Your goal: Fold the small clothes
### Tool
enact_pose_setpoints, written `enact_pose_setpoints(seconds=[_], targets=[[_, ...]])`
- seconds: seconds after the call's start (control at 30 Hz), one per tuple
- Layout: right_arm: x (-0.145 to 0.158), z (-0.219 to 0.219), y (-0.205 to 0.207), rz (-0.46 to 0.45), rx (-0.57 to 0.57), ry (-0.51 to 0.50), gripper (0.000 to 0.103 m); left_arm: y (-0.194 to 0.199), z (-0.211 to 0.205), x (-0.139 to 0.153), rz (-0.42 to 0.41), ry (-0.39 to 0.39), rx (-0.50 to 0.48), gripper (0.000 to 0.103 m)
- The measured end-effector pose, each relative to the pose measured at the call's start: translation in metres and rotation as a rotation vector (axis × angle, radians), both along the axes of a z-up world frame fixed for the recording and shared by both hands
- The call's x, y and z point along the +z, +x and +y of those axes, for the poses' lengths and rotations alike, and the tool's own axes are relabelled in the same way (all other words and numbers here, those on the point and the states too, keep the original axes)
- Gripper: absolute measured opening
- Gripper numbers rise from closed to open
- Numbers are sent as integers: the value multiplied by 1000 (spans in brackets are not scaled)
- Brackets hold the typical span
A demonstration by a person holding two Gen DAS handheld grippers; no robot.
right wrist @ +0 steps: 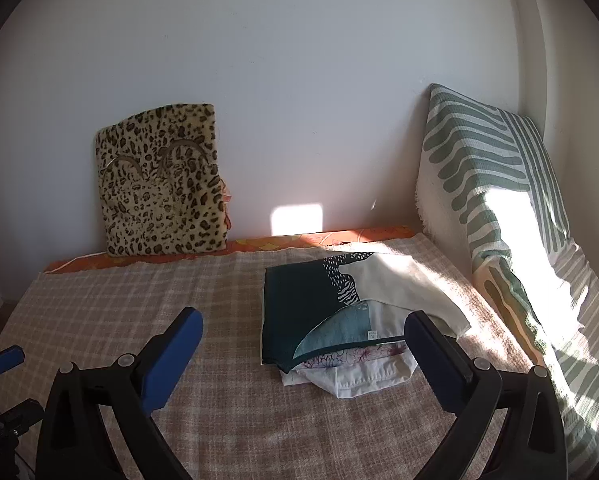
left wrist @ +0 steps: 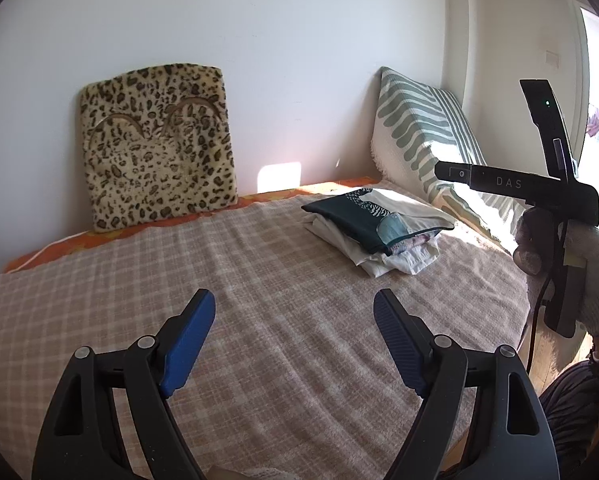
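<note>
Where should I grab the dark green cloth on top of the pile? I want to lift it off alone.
Probably the near left corner of the green cloth, coming from the front with the right gripper. That corner overhangs the white clothes beneath, so one of its fingers could slide under only that layer.

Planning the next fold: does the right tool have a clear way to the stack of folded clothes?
Probably yes. The right tool is open and empty, and the stack of folded clothes lies just ahead on the checked blanket with nothing between.
</note>
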State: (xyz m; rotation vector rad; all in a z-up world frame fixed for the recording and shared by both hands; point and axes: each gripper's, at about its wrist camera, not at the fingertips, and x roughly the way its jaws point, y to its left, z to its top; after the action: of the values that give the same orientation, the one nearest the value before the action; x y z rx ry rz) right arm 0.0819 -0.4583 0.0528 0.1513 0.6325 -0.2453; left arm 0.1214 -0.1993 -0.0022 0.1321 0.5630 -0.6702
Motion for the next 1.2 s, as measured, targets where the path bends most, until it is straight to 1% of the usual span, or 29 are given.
enact_pose_setpoints(seconds=[0.13, 0.23, 0.37, 0.5, 0.67, 0.73, 0.77, 1.1, 1.2], targets=[[-4, 12, -4, -4, 2, 6, 103, 2, 7, -2, -14, 7, 23, 83], [-9, 22, -4, -3, -1, -10, 103, 6, 12, -6, -10, 11, 48, 87], [-11, 35, -4, -3, 5, -38, 103, 16, 16, -14, 16, 19, 77, 88], [-17, 43, -7, -21, -27, -46, 103, 29, 18, -24, 68, 50, 109, 88], [-30, 48, -8, -21, -43, -30, 103, 36, 23, -32, 76, 71, 142, 89], [-34, 51, -7, -17, -42, -29, 103, 37, 24, -34, 79, 75, 150, 93], [-36, 51, -7, -16, -41, -31, 103, 38, 25, -35, 82, 79, 155, 102], [-45, 52, -5, -6, -42, -19, 103, 42, 26, -49, 118, 114, 161, 103], [-47, 53, -5, -5, -46, -22, 103, 43, 27, -50, 126, 114, 167, 103]])
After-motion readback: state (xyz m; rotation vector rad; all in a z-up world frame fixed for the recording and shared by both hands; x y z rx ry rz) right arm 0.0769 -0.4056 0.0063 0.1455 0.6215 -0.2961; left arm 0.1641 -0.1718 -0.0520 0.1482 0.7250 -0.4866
